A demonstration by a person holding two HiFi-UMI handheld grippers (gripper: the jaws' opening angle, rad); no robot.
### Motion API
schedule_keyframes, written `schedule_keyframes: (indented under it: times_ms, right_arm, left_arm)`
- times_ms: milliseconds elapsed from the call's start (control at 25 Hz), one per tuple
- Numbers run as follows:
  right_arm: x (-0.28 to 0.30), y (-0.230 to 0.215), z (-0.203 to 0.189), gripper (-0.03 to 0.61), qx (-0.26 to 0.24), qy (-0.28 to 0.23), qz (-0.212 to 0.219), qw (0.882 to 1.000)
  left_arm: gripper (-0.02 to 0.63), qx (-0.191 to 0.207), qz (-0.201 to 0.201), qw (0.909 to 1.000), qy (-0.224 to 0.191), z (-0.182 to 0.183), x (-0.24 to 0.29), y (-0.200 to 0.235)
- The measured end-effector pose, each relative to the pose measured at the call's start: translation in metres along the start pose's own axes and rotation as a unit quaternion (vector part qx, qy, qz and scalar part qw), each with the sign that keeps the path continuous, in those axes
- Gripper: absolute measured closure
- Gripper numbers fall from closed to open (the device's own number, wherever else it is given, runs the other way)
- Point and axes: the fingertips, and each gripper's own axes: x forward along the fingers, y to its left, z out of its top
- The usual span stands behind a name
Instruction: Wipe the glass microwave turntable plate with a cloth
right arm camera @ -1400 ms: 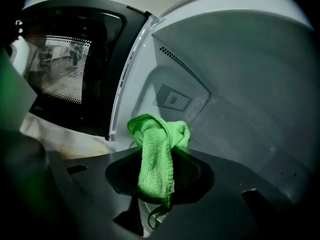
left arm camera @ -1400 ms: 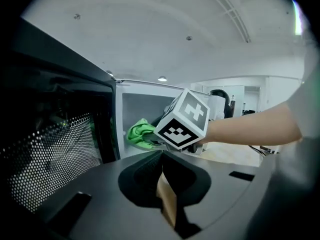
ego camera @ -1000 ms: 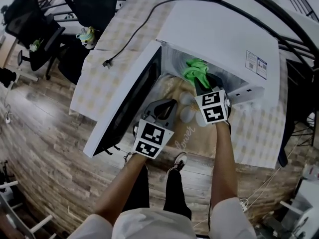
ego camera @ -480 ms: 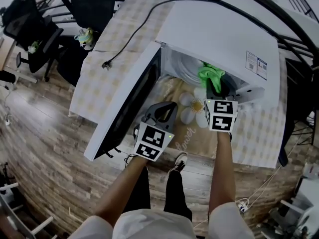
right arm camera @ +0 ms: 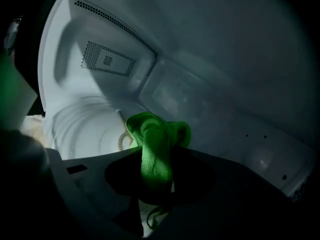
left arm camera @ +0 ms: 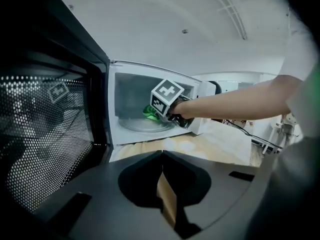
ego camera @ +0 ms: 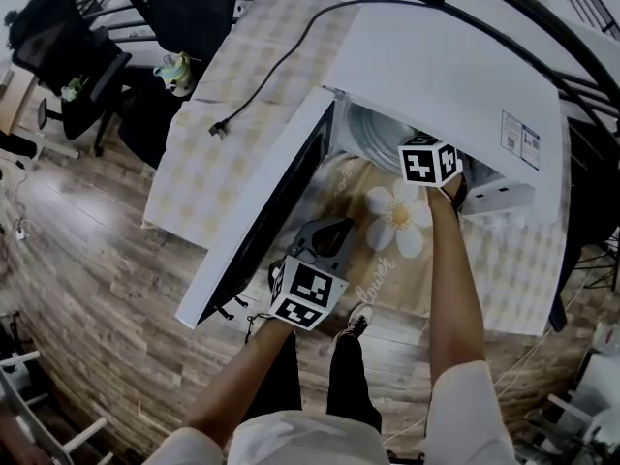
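The white microwave (ego camera: 446, 56) stands with its door (ego camera: 266, 211) swung open to the left. The ribbed glass turntable plate (right arm camera: 87, 129) lies on the cavity floor, and its edge shows at the opening (ego camera: 373, 129). My right gripper (right arm camera: 157, 179) is shut on a bright green cloth (right arm camera: 156, 146) and reaches into the cavity, with the cloth bunched just above the plate's right part. In the head view only its marker cube (ego camera: 429, 161) shows. From the left gripper view the cloth (left arm camera: 148, 112) sits on the plate (left arm camera: 142, 125). My left gripper (left arm camera: 162, 153) is shut and empty, held low beside the door.
A black power cord (ego camera: 281, 56) trails over the checked tablecloth (ego camera: 218, 153) left of the microwave. A beige mat with a white flower (ego camera: 397, 219) lies in front of the opening. An office chair (ego camera: 73, 76) stands on the wooden floor at far left.
My right gripper has carried the green cloth from the microwave's opening deeper into the cavity, over the plate. The left gripper has stayed by the door.
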Motion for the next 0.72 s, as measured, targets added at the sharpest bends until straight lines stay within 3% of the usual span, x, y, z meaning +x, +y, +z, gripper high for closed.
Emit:
schedule_keyframes:
  times_ms: [200, 400, 640, 720]
  right_arm:
    - [-0.004, 0.022, 0.020, 0.448, -0.075, -0.040, 0.038, 0.996]
    - [-0.019, 0.060, 0.044, 0.448, -0.115, -0.083, 0.077, 0.987]
    - [-0.053, 0.116, 0.063, 0.449, -0.208, -0.139, 0.123, 0.960]
    - [-0.052, 0.105, 0.052, 0.449, -0.200, -0.125, 0.119, 0.965]
  left_arm:
    - [0.597, 0.002, -0.004, 1.0000, 0.002, -0.007, 0.002, -0.004]
    - [0.597, -0.001, -0.004, 1.0000, 0.005, -0.009, 0.004, -0.011]
    - [0.597, -0.002, -0.001, 1.0000, 0.003, -0.008, 0.004, -0.018]
    - [0.597, -0.002, 0.000, 1.0000, 0.001, -0.006, 0.002, -0.020]
